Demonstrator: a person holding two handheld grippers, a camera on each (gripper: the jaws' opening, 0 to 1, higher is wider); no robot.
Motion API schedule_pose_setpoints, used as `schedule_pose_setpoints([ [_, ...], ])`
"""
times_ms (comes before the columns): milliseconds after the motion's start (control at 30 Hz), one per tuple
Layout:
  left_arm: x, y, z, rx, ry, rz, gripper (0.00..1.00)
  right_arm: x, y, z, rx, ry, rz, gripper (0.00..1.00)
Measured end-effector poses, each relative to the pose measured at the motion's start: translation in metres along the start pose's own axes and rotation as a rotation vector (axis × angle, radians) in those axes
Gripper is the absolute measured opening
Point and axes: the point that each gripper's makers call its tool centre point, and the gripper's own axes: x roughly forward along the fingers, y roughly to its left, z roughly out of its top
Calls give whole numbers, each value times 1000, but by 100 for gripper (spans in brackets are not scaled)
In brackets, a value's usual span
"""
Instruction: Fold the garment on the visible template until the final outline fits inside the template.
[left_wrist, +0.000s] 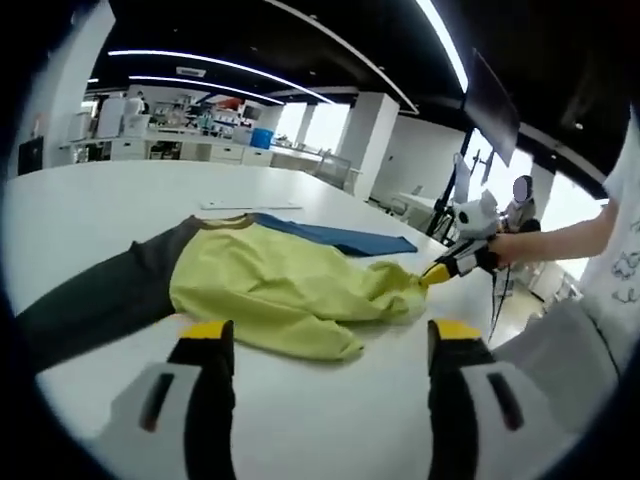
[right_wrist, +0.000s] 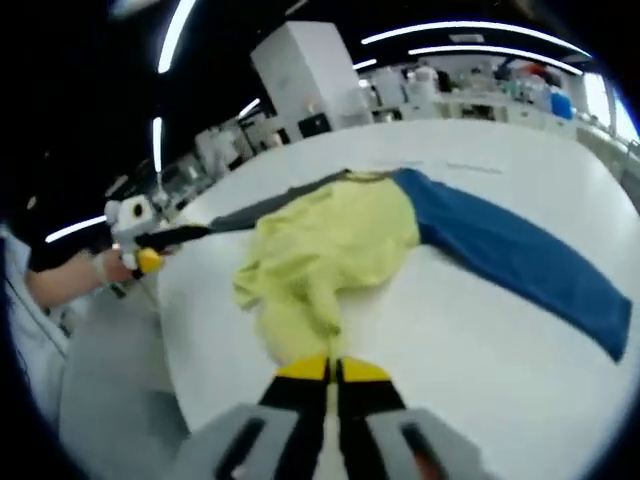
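On the white table a shirt lies spread out, and both tongs are at it. Seen in its own view, the right gripper has its yellow-tipped jaws pressed together on a bunched fold of the yellow shirt, at the edge nearest the camera. The left gripper view shows that same tool from the side, reaching in from the right with a hand wrapped round its handle and the forearm stretched level behind it. The left gripper hovers just short of the shirt's near edge, jaws spread wide, nothing between them. From this side a dark grey sleeve runs off to the left. The right gripper view adds the long blue sleeve flat across the table, which the left view catches as a thin strip behind the yellow.
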Motion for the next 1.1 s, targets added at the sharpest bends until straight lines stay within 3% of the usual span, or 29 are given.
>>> schedule_pose_setpoints([
  [333,32,-24,-17,236,97,-25,48,-14,9,4,14,-37,6,0],
  [633,55,-30,-44,332,212,-67,38,-17,9,5,56,-63,8,0],
  [733,58,-33,-48,401,250,-84,29,-18,7,4,55,-63,5,0],
  [800,62,-37,-49,406,254,-93,29,-18,6,4,59,-67,3,0],
  [867,65,-33,-53,461,288,-83,27,-19,6,4,65,-70,4,0],
  [1100,76,-30,-65,517,357,-88,19,-19,6,3,76,-80,4,0],
])
